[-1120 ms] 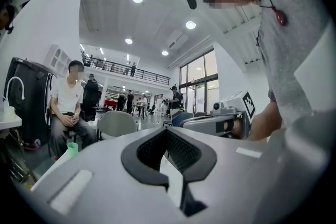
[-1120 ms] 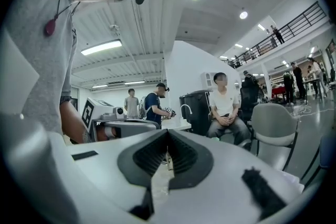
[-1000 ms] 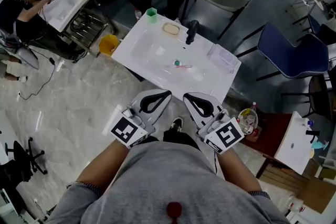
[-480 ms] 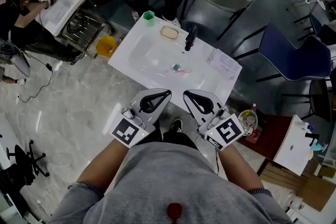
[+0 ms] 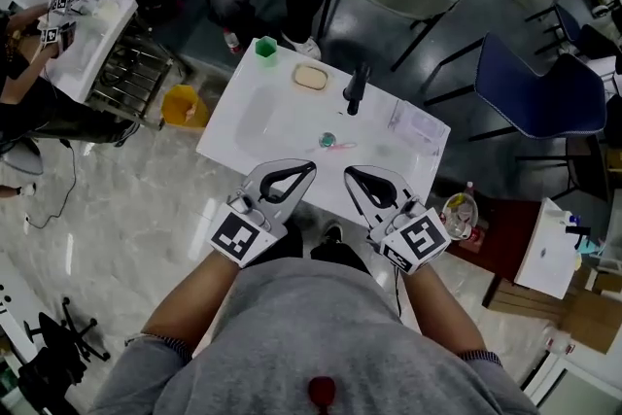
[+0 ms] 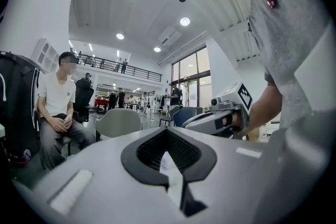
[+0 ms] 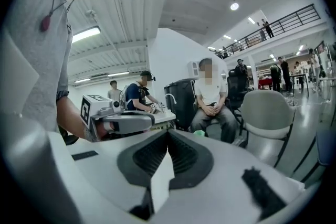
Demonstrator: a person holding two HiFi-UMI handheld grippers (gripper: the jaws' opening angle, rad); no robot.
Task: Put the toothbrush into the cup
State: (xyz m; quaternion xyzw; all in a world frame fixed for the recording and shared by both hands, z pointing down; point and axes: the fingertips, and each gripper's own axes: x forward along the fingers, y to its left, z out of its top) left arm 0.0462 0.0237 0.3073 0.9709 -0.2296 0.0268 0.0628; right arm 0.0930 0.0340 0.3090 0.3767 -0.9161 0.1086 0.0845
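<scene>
The left gripper (image 5: 305, 171) and the right gripper (image 5: 351, 174) are held side by side over the near edge of the white table with a sunk basin (image 5: 260, 112). Both pairs of jaws are pressed together, and nothing is held in them. The table is seen closer under them than a moment ago, so less reach is needed now. Just past them, the thin pink toothbrush with a blue-green head (image 5: 335, 144) is laid in the basin, untouched. At the far left corner, the small green cup (image 5: 264, 47) is stood upright, well apart from the toothbrush. The pick-up is likely the next step.
</scene>
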